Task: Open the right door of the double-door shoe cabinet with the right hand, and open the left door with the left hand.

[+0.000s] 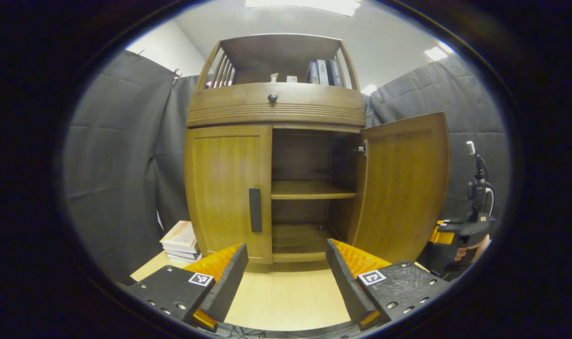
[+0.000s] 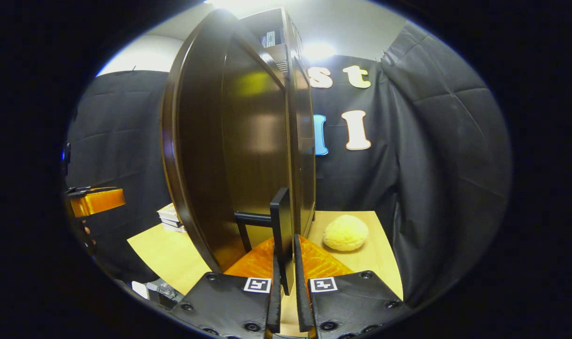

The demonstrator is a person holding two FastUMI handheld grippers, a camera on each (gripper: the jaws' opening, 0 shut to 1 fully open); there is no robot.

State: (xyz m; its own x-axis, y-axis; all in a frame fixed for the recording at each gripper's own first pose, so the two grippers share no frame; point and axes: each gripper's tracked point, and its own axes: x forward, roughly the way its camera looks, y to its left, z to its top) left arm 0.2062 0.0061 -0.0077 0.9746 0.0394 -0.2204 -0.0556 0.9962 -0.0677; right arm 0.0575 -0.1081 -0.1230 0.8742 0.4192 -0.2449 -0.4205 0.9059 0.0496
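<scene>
While the cabinet [image 1: 275, 113] stands on the pale wooden table [image 1: 286, 296] against the black cloth wall, we see in the left gripper view that its right door [image 1: 403, 188] is swung wide open, baring a shelf [image 1: 309, 189] inside, and its left door [image 1: 229, 193] is closed flat, its dark upright handle [image 1: 255, 210] near the inner edge. Our left gripper [image 1: 286, 261] hovers in front of the cabinet, fingers spread wide with nothing between them, apart from the left door. A stack of books [image 1: 181, 241] lies on the table just left of the cabinet, and more books [image 1: 324, 72] stand on the open top shelf above a drawer with a round knob [image 1: 272, 98].

From the right gripper view we look along the edge of the open right door [image 2: 248, 141]. Our right gripper [image 2: 286, 268] is clamped on that door's handle [image 2: 281, 221], both fingers pressing its sides. A yellowish round lump [image 2: 345, 232] sits on the table beside the cabinet.
</scene>
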